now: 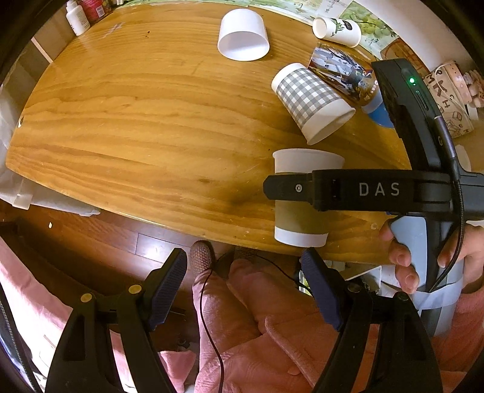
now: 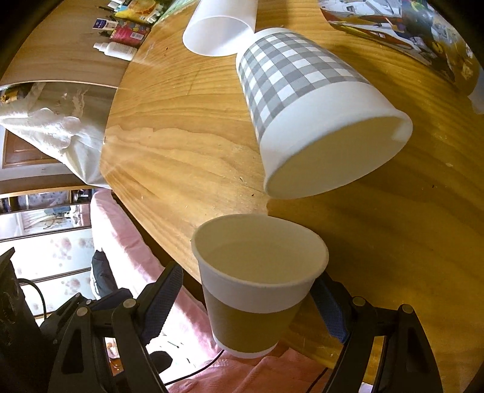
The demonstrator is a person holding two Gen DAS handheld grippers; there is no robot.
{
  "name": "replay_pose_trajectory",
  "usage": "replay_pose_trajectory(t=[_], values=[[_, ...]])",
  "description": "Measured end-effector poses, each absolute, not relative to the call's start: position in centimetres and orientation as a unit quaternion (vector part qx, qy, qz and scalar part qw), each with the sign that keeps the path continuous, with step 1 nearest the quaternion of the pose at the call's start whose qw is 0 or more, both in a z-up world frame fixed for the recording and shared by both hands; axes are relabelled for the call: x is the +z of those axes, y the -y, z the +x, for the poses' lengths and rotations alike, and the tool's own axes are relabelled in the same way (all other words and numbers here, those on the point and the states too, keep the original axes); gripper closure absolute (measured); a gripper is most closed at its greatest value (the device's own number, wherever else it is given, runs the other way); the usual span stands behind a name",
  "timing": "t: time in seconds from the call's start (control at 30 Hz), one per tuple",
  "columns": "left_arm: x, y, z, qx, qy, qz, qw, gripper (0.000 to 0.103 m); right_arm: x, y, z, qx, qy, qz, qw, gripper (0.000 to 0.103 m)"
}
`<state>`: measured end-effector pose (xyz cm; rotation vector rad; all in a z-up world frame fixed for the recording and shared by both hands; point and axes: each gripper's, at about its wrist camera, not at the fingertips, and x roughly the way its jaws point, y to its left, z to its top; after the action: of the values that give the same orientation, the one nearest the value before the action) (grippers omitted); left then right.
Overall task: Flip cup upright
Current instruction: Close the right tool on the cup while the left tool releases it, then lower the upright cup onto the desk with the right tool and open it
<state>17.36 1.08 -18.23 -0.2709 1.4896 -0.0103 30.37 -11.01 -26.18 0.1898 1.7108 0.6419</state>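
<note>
Where checked cup (image 2: 305,99) lies toppled, brown-banded cup (image 2: 257,290) just beside.

Counting five paper cups on the worktop (image 1: 136,121): brown-banded cup (image 1: 302,208), gingham cup (image 1: 311,99), plain white cup (image 1: 243,33), leaf-print cup (image 1: 337,30), photo-print cup (image 1: 341,68). Also seeing one white bottle (image 1: 77,18) and two hand-held grippers: left hand-held gripper (image 1: 248,287), right hand-held gripper (image 2: 251,302).

Light pine-grain wooden tabletop (image 1: 136,121), rounded edge, glare on its left side in the right wrist view. Dark brown plank floor (image 1: 99,238) below. White plastic bag (image 2: 60,130) hangs off the table's left edge. Brown wooden shelf (image 2: 60,57) with small white bottles (image 2: 116,50). Bright glass sliding door (image 2: 45,235) at far left.
</note>
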Motion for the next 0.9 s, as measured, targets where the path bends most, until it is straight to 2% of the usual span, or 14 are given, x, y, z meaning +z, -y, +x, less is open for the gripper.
replay_pose_trajectory(t=[0.13, 0.3, 0.63, 0.9], values=[[-18.7, -1.3, 17.2, -0.02, -0.676, -0.115, 0.727, 0.022, -26.0, 10.9, 30.1, 0.268, -0.734, 0.075, 0.62, 0.031], [-18.7, -2.0, 17.1, -0.042, -0.674, -0.1, 0.73, 0.022, -26.0, 11.3, 29.7, 0.249, -0.728, 0.085, 0.633, 0.037], [-17.6, -3.8, 16.5, -0.09, -0.661, -0.062, 0.743, 0.022, -23.8, 11.3, 28.5, 0.235, -0.667, 0.107, 0.699, 0.039], [-16.7, -5.3, 16.2, -0.123, -0.63, -0.055, 0.765, 0.022, -20.8, 11.0, 26.3, 0.212, -0.561, 0.118, 0.791, 0.039]])
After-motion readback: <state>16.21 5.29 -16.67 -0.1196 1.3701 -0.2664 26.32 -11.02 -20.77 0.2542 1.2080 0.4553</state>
